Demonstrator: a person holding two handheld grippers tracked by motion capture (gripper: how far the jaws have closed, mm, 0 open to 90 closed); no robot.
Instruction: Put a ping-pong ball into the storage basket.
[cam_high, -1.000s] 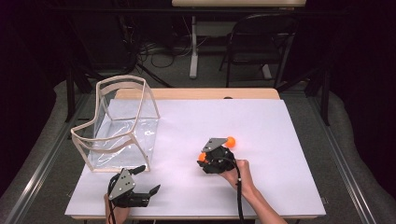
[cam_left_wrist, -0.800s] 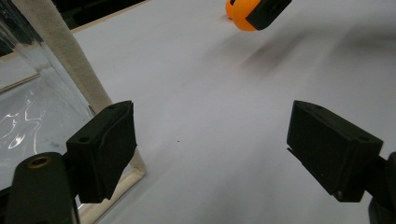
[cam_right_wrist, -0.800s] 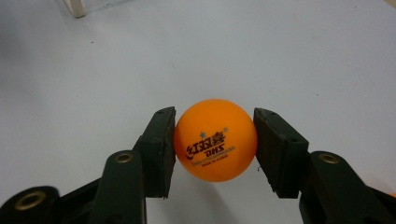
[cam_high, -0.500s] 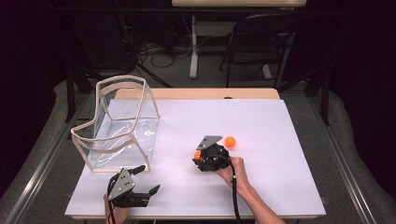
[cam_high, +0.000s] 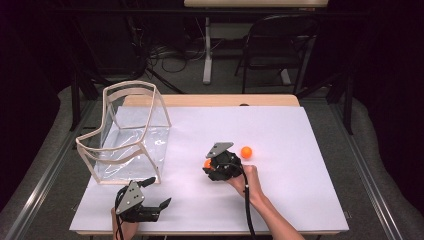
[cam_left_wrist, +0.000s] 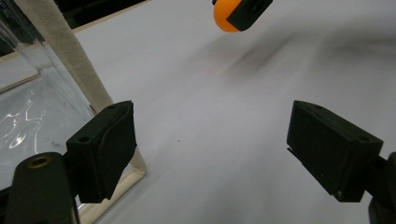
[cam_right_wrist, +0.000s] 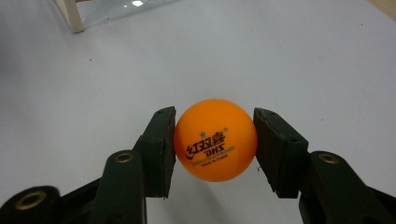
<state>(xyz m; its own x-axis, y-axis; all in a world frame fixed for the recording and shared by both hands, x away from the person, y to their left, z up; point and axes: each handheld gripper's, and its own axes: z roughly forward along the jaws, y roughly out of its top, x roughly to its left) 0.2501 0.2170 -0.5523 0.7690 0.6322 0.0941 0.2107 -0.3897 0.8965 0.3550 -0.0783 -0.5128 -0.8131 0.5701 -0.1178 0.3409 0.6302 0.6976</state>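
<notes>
An orange table-tennis ball (cam_right_wrist: 215, 139) with printed lettering sits between the jaws of my right gripper (cam_right_wrist: 215, 150), which is shut on it, low over the white table. In the high view this gripper (cam_high: 208, 165) is at mid-table with the held ball (cam_high: 207, 163) at its left tip. A second orange ball (cam_high: 246, 152) lies loose on the sheet just to its right. My left gripper (cam_high: 159, 192) rests at the front left, open and holding nothing. In its own view, the left gripper (cam_left_wrist: 210, 149) looks toward the held ball (cam_left_wrist: 223, 21) farther off.
A clear plastic container (cam_high: 131, 135) with a pale cloth-trimmed rim stands at the left of the table, its near corner post (cam_left_wrist: 65, 51) close beside my left jaw. The white sheet (cam_high: 300, 130) covers the table. A chair (cam_high: 280, 45) stands beyond the far edge.
My right gripper has shifted a little to the left with the ball in it, away from the loose ball. The left gripper has stayed put.
</notes>
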